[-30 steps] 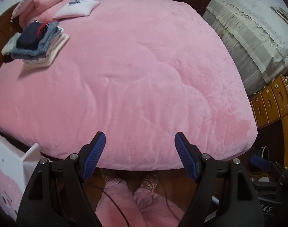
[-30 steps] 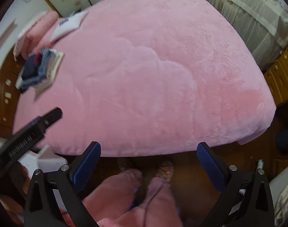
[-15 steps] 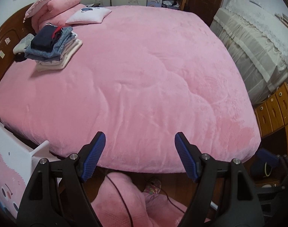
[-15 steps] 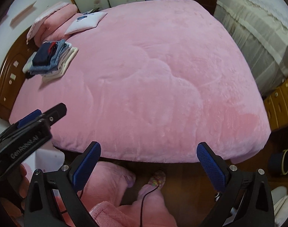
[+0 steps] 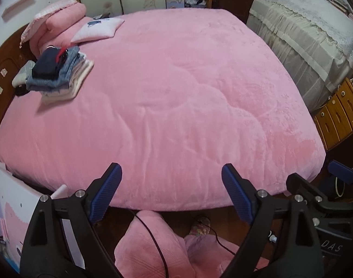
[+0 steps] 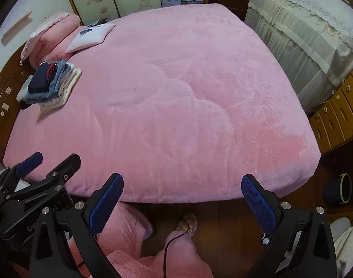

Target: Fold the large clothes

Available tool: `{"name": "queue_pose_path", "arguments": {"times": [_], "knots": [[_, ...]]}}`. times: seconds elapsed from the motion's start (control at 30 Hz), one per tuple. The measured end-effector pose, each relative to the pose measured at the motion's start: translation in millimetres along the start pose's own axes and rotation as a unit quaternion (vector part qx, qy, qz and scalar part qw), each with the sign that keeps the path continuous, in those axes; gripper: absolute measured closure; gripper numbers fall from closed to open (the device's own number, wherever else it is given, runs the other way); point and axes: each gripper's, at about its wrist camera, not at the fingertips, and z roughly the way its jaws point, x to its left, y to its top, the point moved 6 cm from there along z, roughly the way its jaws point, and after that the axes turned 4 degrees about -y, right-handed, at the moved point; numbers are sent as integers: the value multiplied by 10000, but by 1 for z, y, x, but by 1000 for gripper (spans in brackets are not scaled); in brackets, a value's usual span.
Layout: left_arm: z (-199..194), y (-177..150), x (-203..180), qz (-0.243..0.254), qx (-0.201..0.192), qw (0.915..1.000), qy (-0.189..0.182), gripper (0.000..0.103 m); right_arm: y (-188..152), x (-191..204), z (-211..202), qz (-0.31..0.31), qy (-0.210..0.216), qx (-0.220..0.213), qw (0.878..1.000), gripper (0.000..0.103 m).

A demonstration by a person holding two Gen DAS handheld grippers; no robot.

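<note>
Both grippers hang empty at the near edge of the bed (image 5: pixel 176 97): left gripper (image 5: pixel 171 192) has just spread its jaws wider, nothing between them; right gripper (image 6: pixel 182 200) gapes too. Far left, by the pillows (image 5: pixel 60 23), a folded stack (image 5: pixel 58 71) sits finished. No unfolded garment shows, so the next must be fetched.

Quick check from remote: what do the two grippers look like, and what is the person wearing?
Both the left gripper and right gripper have black frames, silver bolts and blue ribbed pads. White lettering marks the black bodies. The person wears fluffy pink trousers; a dark cable hangs down.
</note>
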Motion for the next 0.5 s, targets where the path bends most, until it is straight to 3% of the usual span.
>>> {"name": "queue_pose_path", "arguments": {"times": [0.2, 0.5], "knots": [[4, 12, 1, -50, -19, 10000, -40, 3, 11, 3, -9, 51, -95, -173, 9998, 0], [11, 38, 1, -59, -134, 9998, -98, 1, 38, 4, -15, 78, -170, -382, 9991, 0]]}}
